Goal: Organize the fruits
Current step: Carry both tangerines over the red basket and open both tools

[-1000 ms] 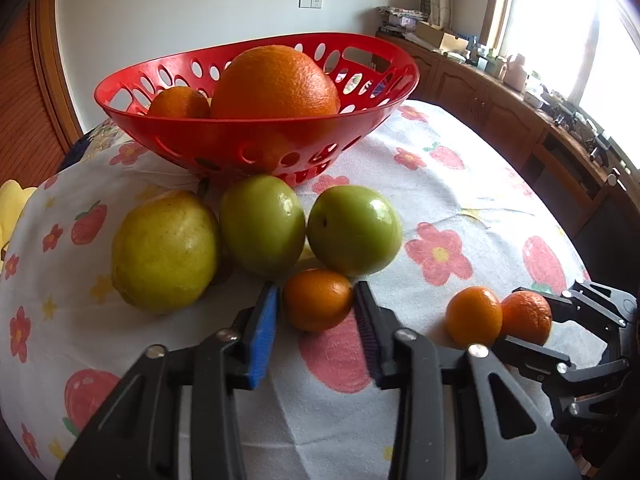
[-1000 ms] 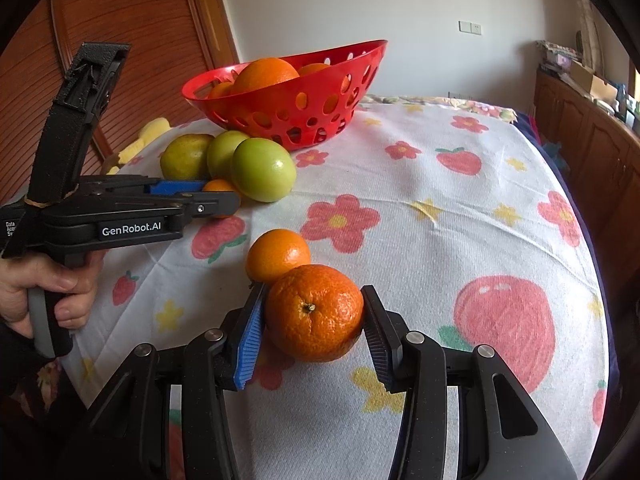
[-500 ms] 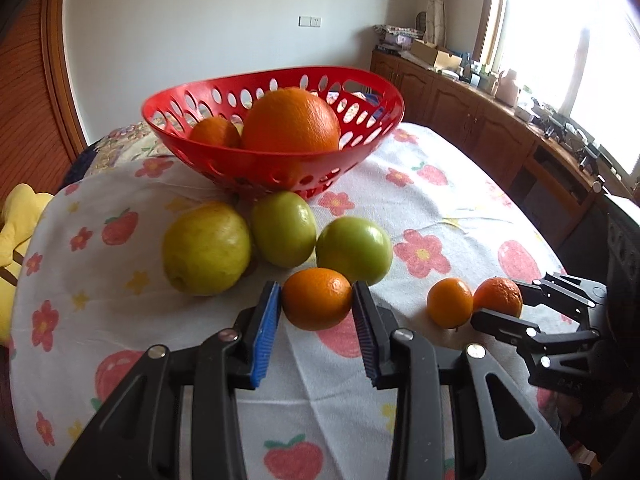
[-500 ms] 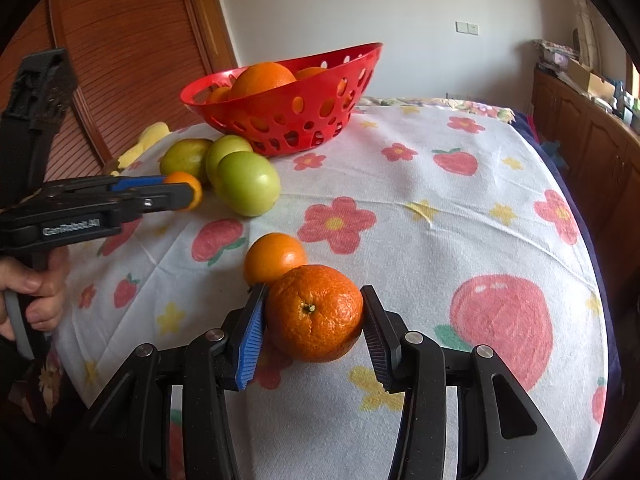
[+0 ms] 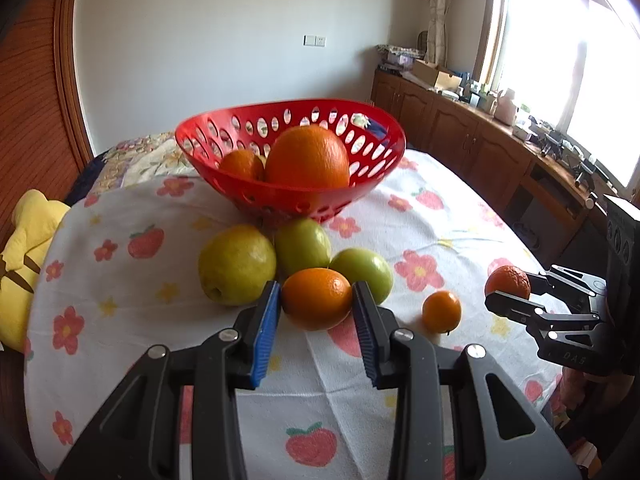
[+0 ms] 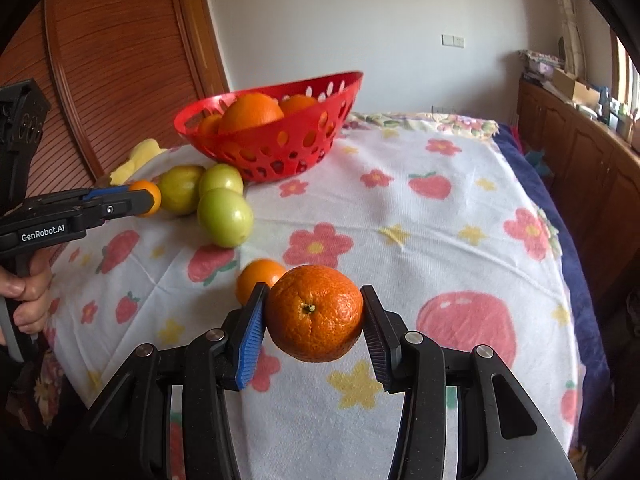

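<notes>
My left gripper (image 5: 316,307) is shut on a small orange (image 5: 317,298) and holds it above the cloth, in front of three green fruits (image 5: 237,264). My right gripper (image 6: 314,326) is shut on a rough-skinned tangerine (image 6: 314,312) and holds it off the table; it also shows in the left wrist view (image 5: 508,282). Another small orange (image 5: 441,312) lies on the cloth (image 6: 259,276). A red perforated basket (image 5: 372,152) at the back holds a big orange (image 5: 307,158) and smaller ones.
The round table has a white cloth (image 5: 440,224) printed with flowers and strawberries. A yellow plush toy (image 5: 24,232) lies at the left edge. Wooden cabinets (image 5: 480,148) with clutter run along the right under a window. A wooden door (image 6: 108,60) stands behind the left gripper.
Both grippers have risen with their fruit. The left gripper lifted its orange off the cloth and pulled back from the basket. The right gripper raised the tangerine off the cloth.
</notes>
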### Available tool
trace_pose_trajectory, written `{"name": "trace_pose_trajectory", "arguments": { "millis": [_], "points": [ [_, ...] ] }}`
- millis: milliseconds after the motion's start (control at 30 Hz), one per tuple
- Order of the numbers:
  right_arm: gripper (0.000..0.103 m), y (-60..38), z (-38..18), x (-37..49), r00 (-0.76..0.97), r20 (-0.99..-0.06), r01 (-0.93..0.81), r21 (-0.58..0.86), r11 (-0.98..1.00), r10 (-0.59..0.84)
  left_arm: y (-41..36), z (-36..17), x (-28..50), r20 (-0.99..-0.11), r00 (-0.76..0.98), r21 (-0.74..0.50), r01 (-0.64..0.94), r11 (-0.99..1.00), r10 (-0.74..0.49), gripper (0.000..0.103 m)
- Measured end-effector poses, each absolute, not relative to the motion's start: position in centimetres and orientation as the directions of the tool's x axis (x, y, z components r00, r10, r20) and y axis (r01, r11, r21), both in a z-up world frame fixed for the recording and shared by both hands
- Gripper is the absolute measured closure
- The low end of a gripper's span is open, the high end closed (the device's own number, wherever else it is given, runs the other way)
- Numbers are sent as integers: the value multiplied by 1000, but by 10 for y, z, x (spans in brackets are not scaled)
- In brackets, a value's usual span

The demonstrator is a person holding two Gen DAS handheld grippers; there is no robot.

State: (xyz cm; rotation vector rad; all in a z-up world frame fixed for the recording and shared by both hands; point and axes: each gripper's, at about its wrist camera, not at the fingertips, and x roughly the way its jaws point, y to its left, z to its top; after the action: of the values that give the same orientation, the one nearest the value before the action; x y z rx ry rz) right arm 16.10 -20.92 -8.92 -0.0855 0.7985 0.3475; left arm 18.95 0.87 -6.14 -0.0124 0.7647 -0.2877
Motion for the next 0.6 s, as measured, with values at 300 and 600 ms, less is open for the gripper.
{"name": "trace_pose_trajectory", "arguments": {
  "millis": [300, 600],
  "points": [
    [57, -197, -60, 175, 671, -678, -373, 40, 927, 299, 11, -40, 194, -643, 715, -107, 272, 956, -275, 68],
    [57, -183, -30, 199, 699, -635, -404, 28, 914, 328, 14, -24, 205, -608, 744, -94, 278, 956, -276, 68]
  ]
}}
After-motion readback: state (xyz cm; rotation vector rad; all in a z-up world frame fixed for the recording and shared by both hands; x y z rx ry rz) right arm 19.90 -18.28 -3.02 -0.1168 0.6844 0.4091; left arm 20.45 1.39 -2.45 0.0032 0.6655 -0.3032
